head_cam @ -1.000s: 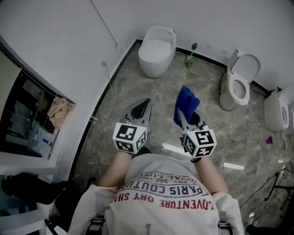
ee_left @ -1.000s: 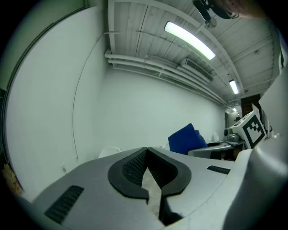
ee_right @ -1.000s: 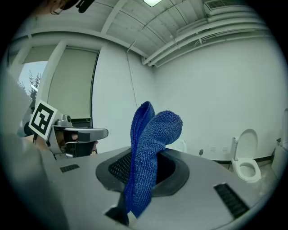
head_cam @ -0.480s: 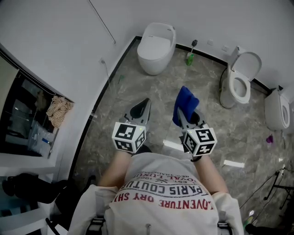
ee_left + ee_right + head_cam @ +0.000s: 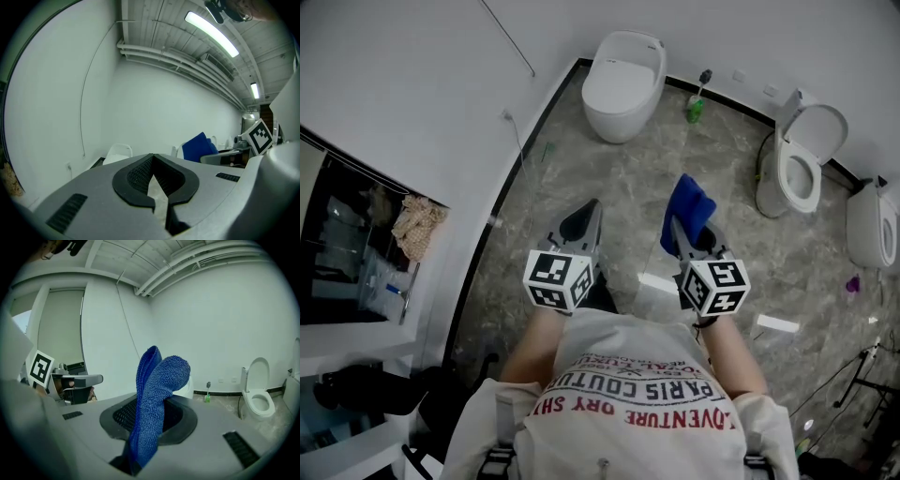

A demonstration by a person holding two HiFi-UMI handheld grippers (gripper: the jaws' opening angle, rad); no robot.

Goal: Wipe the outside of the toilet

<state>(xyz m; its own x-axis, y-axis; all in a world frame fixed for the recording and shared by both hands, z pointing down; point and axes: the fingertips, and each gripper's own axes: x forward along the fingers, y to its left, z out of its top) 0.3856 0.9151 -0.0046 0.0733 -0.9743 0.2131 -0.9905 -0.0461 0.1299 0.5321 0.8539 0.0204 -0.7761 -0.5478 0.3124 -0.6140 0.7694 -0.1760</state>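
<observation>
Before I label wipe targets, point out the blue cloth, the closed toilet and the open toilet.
blue cloth [image 5: 688, 210]: head view, free upper end.
closed toilet [image 5: 626, 80]: head view, lid top.
open toilet [image 5: 786, 183]: head view, seat ring.

White T-shirt [image 5: 630, 405], upside-down print in red and dark letters, "PARIS COUTU", "ADVENTURE", "DRY" legible, other letters cut off or unclear

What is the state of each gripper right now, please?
Left gripper: closed, holding nothing.
Right gripper: closed on the blue cloth.
</observation>
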